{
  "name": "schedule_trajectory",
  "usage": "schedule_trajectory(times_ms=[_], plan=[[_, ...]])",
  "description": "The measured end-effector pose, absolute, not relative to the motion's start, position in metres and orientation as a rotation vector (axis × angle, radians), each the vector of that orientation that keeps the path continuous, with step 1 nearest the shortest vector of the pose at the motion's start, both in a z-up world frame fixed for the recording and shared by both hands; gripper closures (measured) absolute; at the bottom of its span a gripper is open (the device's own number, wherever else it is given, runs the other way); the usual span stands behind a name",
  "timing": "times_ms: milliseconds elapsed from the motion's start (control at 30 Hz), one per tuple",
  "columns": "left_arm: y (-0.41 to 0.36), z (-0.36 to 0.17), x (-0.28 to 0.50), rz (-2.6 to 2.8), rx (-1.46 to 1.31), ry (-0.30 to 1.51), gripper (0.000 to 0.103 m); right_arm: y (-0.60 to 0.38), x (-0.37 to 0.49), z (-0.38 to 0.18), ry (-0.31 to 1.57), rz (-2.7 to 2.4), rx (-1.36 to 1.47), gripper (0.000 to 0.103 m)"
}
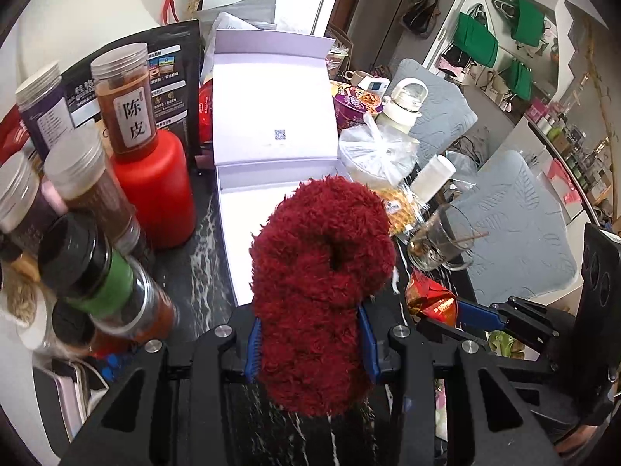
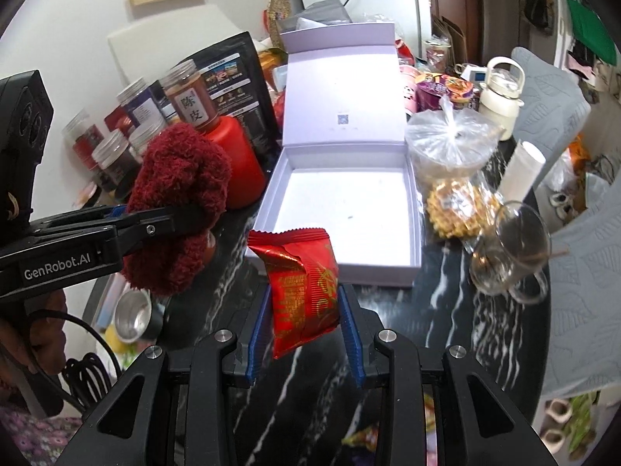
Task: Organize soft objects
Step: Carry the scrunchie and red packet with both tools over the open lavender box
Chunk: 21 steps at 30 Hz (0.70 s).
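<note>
My left gripper [image 1: 312, 330] is shut on a fluffy dark red scrunchie [image 1: 322, 272], held above the black marble table in front of the open white box [image 1: 271, 132]. In the right wrist view the left gripper [image 2: 194, 213] and scrunchie [image 2: 178, 194] are left of the box [image 2: 341, 209]. My right gripper [image 2: 304, 314] is shut on a red foil snack packet [image 2: 302, 287], held just before the box's near edge. The packet also shows in the left wrist view [image 1: 431, 299], with the right gripper [image 1: 458, 314] behind it. The box is empty inside.
Spice jars [image 1: 124, 101] and a red bottle [image 1: 155, 190] crowd the left. A tied plastic bag of food [image 2: 450, 143], a snack bag [image 2: 458, 206], a glass mug [image 2: 512, 248] and a white kettle [image 2: 500, 89] stand right of the box. Grey cushioned chairs [image 1: 516, 225] lie beyond the table edge.
</note>
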<state>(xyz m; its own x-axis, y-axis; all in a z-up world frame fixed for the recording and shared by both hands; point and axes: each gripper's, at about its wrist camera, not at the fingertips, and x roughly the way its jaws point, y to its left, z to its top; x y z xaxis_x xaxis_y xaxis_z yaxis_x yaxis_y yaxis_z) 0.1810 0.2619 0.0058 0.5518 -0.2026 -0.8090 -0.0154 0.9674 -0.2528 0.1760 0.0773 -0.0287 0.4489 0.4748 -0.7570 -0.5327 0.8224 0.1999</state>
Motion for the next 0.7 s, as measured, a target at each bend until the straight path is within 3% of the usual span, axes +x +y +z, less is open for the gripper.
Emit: schedule_trajectory(times_ms=[700], plan=[[0.294, -0.039, 0.296, -0.122, -0.232, 1.032, 0.063, 0.123, 0.307, -0.05, 0.94, 0.585, -0.076, 0.069]])
